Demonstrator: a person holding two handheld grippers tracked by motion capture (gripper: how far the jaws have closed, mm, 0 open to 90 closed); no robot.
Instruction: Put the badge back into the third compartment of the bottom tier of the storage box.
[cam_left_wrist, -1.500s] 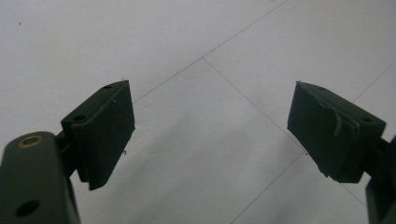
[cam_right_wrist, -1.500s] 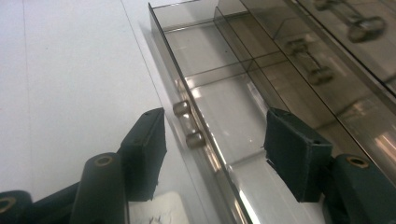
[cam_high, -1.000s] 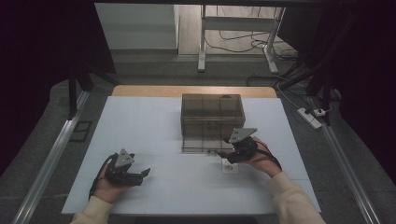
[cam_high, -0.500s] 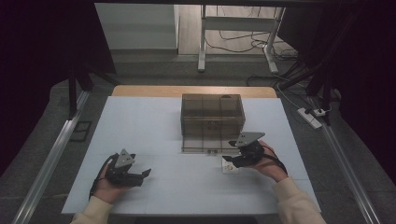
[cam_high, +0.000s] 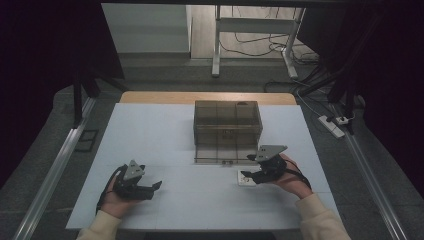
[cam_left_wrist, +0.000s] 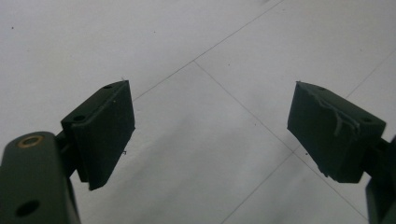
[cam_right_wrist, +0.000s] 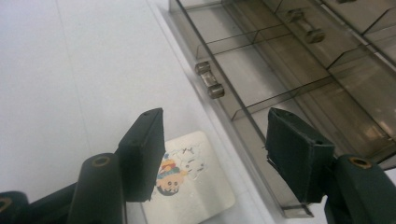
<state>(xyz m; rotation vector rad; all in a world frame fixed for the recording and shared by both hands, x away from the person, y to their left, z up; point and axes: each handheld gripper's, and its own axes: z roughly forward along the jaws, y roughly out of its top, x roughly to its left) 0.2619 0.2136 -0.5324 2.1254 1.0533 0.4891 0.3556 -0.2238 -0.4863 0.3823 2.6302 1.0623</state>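
Right tool (cam_right_wrist: 212, 156) stands open above the small cartoon card (cam_right_wrist: 198, 184), which lies flat just beneath its left pad, beside the organizer box (cam_right_wrist: 299, 70); left tool (cam_left_wrist: 210, 135), open, is well apart.

Both forearms wear pale cream sleeves (cam_high: 320, 220), loose at the cuff. The left claw (cam_high: 156, 185) is matt black, topped with a grey three-cornered plate dotted with small holes, and a dark cable loops around the wrist. The right claw (cam_high: 243, 174) carries the same grey plate, with black cable trailing over the hand. Up close, the left claw's pads (cam_left_wrist: 105, 130) are thick black blocks with small screw holes; one shows pale scuff lines. A brass-coloured rivet sits in each arm behind the right claw's pads (cam_right_wrist: 299, 149).
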